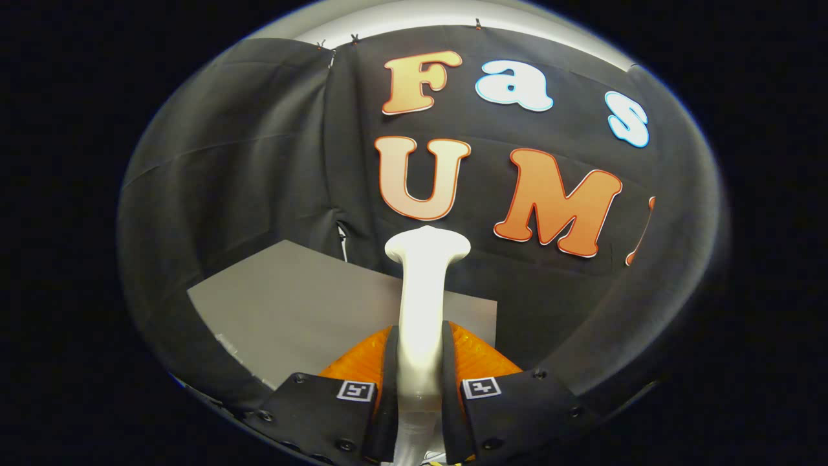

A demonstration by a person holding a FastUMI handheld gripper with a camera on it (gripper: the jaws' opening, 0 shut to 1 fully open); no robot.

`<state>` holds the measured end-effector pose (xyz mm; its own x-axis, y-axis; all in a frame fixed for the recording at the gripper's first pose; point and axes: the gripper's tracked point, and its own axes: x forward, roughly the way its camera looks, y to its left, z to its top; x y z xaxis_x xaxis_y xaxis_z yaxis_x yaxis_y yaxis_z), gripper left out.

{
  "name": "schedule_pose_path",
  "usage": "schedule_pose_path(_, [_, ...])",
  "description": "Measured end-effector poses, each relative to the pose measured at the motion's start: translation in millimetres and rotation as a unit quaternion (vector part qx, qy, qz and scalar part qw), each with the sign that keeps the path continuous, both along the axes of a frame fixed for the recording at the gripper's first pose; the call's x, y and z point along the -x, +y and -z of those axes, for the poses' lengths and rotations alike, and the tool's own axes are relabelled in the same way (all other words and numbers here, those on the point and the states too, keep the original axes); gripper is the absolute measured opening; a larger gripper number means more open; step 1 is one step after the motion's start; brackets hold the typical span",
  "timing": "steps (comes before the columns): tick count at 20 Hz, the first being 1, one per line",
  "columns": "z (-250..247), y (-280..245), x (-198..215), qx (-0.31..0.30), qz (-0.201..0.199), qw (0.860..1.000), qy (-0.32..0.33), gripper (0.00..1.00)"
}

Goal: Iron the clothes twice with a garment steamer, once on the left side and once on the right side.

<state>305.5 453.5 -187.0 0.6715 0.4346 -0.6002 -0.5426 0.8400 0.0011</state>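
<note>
A white garment steamer (pixel 422 304) stands up between my fingers, its slim handle running upward and its wide flat head (pixel 427 244) at the top, beyond the fingertips. My gripper (pixel 419 353) is shut on the steamer's handle, with a finger pressing on each side. The steamer is held in the air in front of the booth's black cloth wall. No garment can be made out.
A grey table top (pixel 304 310) lies below and to the left of the steamer, with its edge running toward the fingers. Black cloth (pixel 259 168) hangs behind and to both sides. A thin white cord (pixel 341 239) hangs at the cloth seam behind the table.
</note>
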Motion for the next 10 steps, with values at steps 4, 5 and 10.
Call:
schedule_pose_path(4, [-41.9, -13.7, 56.2, -0.041, -0.026, 0.998, -0.028, 0.36])
schedule_pose_path(5, [-54.8, -17.2, 68.5, -0.052, -0.032, 0.997, -0.038, 0.36])
schedule_pose_path(10, [-105.6, -41.7, 116.0, -0.099, -0.049, 0.991, -0.079, 0.35])
